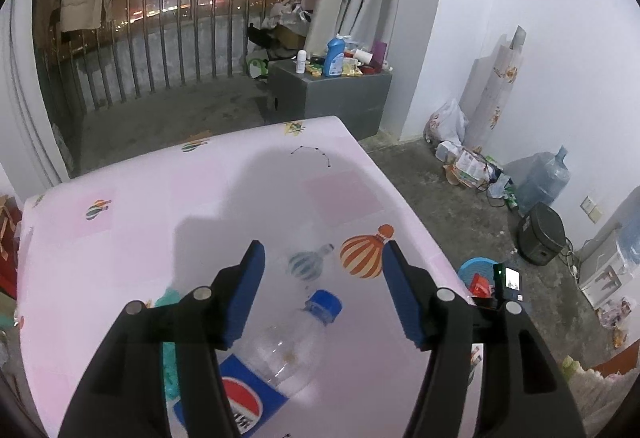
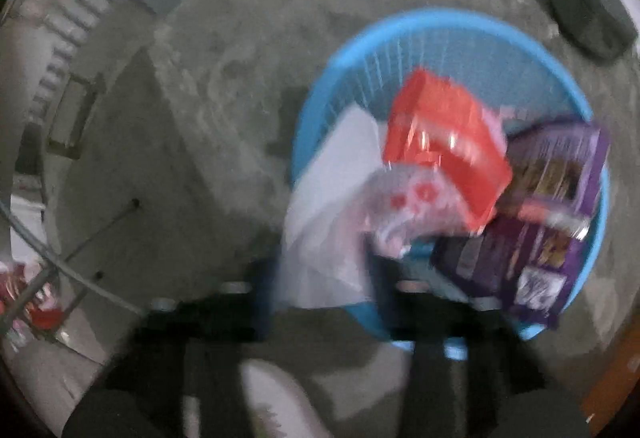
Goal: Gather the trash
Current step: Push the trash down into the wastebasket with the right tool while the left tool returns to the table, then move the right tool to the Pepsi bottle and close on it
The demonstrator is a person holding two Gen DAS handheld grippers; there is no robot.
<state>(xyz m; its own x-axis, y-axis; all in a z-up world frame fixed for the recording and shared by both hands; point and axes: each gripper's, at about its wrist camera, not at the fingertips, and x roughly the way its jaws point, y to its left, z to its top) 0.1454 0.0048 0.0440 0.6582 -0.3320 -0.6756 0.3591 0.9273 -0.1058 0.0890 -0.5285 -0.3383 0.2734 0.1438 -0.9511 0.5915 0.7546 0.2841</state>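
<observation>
A clear plastic bottle (image 1: pixel 288 354) with a blue cap (image 1: pixel 325 307) and a Pepsi label lies on the pink-clothed table (image 1: pixel 160 218). My left gripper (image 1: pixel 323 250) hangs just over it, open, with the blue pads on either side of the cap and clear of it. A teal crumpled scrap (image 1: pixel 168 302) lies by the left finger. Seen in the blurred right wrist view, the blue basket (image 2: pixel 460 34) on the floor holds a red packet (image 2: pixel 444 142) and purple packets (image 2: pixel 556 166). A white wrapper (image 2: pixel 320 238) spills over the rim towards my right gripper (image 2: pixel 324 278) and hides its pads.
The blue basket (image 1: pixel 476 264) stands on the concrete floor past the table's right edge. A black appliance (image 1: pixel 540 238) and a water jug (image 1: pixel 544 182) sit by the right wall. A grey cabinet (image 1: pixel 328 94) with bottles stands beyond the table, near the balcony railing (image 1: pixel 160 50).
</observation>
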